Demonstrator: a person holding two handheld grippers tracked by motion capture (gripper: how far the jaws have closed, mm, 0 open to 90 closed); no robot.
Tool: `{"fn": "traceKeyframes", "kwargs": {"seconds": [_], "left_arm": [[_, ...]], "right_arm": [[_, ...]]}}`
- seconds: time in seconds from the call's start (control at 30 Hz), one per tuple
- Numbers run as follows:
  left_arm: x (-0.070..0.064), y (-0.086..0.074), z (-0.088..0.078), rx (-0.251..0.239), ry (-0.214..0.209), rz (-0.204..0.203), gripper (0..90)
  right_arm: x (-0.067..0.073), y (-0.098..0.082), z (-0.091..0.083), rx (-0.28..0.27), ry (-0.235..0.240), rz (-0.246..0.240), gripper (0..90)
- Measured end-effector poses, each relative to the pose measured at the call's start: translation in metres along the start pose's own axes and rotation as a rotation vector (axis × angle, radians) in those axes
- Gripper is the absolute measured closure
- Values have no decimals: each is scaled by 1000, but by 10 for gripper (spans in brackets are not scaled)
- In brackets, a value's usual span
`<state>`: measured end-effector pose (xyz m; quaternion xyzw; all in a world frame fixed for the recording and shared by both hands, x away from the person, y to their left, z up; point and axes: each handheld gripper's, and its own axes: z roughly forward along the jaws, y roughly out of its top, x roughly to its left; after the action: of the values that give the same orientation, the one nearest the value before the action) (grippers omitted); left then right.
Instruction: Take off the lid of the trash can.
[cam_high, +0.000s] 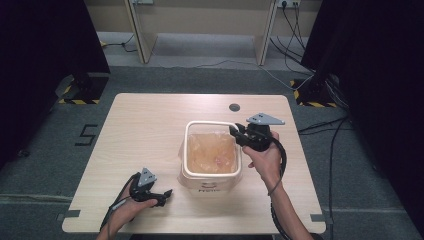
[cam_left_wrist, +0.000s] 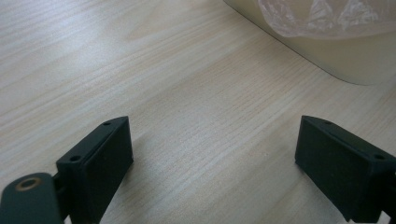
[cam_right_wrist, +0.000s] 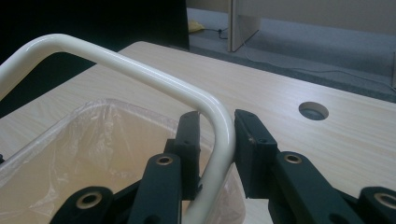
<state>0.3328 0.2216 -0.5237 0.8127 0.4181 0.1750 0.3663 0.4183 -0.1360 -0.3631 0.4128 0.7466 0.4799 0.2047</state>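
A cream bin (cam_high: 210, 182) lined with a clear plastic bag (cam_high: 211, 152) stands in the middle of the table. Its white handle (cam_high: 210, 123) is raised over the far rim. My right gripper (cam_high: 235, 131) is at the handle's right corner. In the right gripper view the handle (cam_right_wrist: 140, 72) runs between the jaws of my right gripper (cam_right_wrist: 217, 116), which are shut on it above the bag (cam_right_wrist: 93, 140). My left gripper (cam_high: 167, 194) rests low near the table's front edge, left of the bin. Its jaws stand wide open over bare wood (cam_left_wrist: 212, 140), with the bin's wall (cam_left_wrist: 345, 60) ahead to the right.
A round cable hole (cam_high: 234, 107) is in the tabletop behind the bin, and it also shows in the right gripper view (cam_right_wrist: 313, 110). Beyond the table are a wooden desk's legs (cam_high: 137, 35), floor cables (cam_high: 320, 125) and black stands (cam_high: 82, 87).
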Motion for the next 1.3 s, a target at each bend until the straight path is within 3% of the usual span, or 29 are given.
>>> {"fn": "traceKeyframes", "kwargs": {"seconds": [0.43,1.13,1.3], "left_arm": [[0,0,0,0,0,0,101],[0,0,0,-1,0,-2,99],[0,0,1,0,2,-3,96]], "right_arm": [[-27,-10,-21,-6,-25,39,722],[-96,-67,-85,-71,-129,190,722],[-115,-90,-99,-91,-173,256,722]]}}
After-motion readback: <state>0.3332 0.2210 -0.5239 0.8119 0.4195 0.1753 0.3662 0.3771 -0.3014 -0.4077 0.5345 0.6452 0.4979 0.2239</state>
